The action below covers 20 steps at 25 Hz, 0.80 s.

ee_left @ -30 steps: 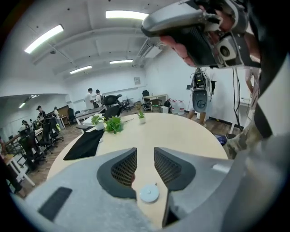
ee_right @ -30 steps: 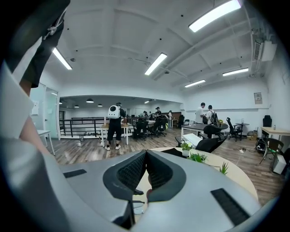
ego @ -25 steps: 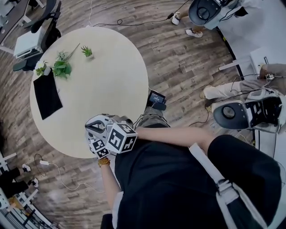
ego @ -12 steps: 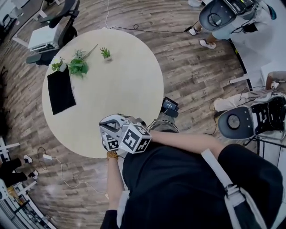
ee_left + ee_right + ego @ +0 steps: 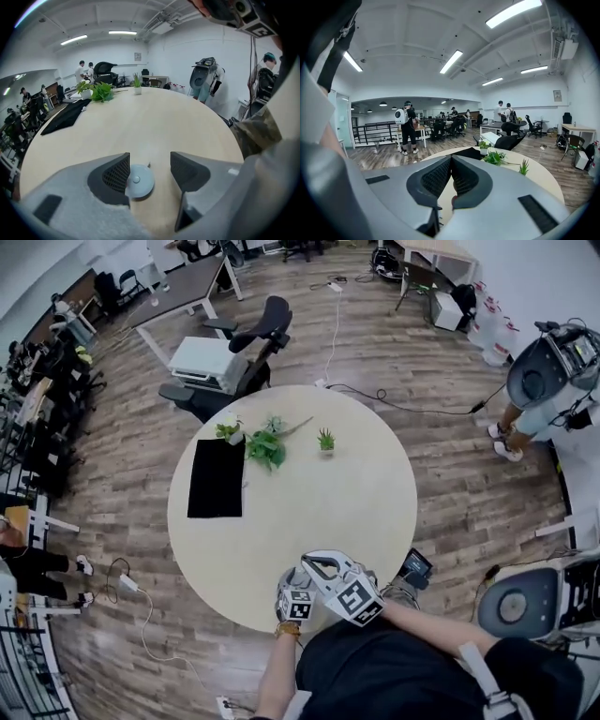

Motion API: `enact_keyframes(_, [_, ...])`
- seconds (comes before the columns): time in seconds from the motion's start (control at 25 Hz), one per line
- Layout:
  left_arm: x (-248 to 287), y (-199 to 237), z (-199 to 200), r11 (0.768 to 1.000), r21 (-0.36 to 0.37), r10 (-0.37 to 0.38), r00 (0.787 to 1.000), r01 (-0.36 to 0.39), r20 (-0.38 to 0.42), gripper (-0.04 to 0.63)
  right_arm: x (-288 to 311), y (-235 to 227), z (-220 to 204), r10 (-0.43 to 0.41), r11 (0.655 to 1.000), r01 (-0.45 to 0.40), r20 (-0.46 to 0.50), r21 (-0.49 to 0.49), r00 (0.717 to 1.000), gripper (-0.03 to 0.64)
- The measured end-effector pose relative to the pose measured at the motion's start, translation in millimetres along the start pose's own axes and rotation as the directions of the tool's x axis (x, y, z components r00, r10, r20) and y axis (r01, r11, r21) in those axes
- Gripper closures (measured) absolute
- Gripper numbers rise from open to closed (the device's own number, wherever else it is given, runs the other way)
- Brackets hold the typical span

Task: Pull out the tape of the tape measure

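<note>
We look down on a round table [image 5: 375, 493] on a wood floor. On its left part a black cloth [image 5: 216, 477] lies flat. Past the table's far edge there is a chair [image 5: 234, 357]. Just beside the cloth's far right corner are some leafy plants [image 5: 265, 444]. A bit more to the right a small plant [image 5: 325, 439] stands in a little pot, apart from the others.

At the near edge of the table we hold both grippers close together (from above, their marker cubes almost touch). The left gripper [image 5: 151, 169] is low over the table top, and its jaws are opening, wide apart. The tape measure [image 5: 140, 182] lies flat on the table between them. It is a round grey disc with a small button in the middle. It sits right by the pad [image 5: 117, 174] on the left of that view, which hides a bit of its edge. There is a clear gap to the other pad, so nothing squeezes it.

The right gripper [image 5: 451, 177] is higher up and looks across the room. Its jaws are pressed together, and we cannot see a thing held in them.

Far to the right a person [image 5: 539, 381] with a big pack stands on the floor.
</note>
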<state>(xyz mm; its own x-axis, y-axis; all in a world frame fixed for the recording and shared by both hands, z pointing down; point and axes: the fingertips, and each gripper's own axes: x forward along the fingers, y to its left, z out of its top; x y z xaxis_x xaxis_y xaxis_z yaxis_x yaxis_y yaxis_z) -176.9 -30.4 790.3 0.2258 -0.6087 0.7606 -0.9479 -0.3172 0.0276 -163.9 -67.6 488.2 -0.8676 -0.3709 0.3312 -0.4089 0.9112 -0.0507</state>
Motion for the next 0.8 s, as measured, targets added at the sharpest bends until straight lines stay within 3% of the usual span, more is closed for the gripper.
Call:
enact_keyframes(0.2, [2.1, -1.9, -4.2, 1.0, 0.016, 0.018, 1.0, -0.017, -0.019, 0.314, -4.0, 0.3, 2.8, -0.003, 1.0, 0.003, 0.004, 0.003, 1.0, 0.617])
enact_keyframes(0.36, [5.7, 2.9, -1.5, 0.997, 0.042, 0.068, 0.998, -0.067, -0.017, 0.365, -5.4, -2.3, -1.5, -0.005, 1.0, 0.005, -0.004, -0.001, 1.0, 0.617])
enact_keyframes(0.6, [-2.0, 22.2, -7.3, 0.99, 0.011, 0.143, 0.99, -0.143, 0.003, 0.3, -5.9, -0.4, -1.3, -0.006, 1.0, 0.006, -0.009, 0.002, 1.0, 0.617])
enact_keyframes(0.8, [1.9, 28.4, -20.2, 0.993, -0.072, 0.091, 0.996, -0.093, -0.026, 0.285, -3.7, 3.8, -1.1, 0.004, 1.0, -0.004, -0.015, -0.007, 1.0, 0.617])
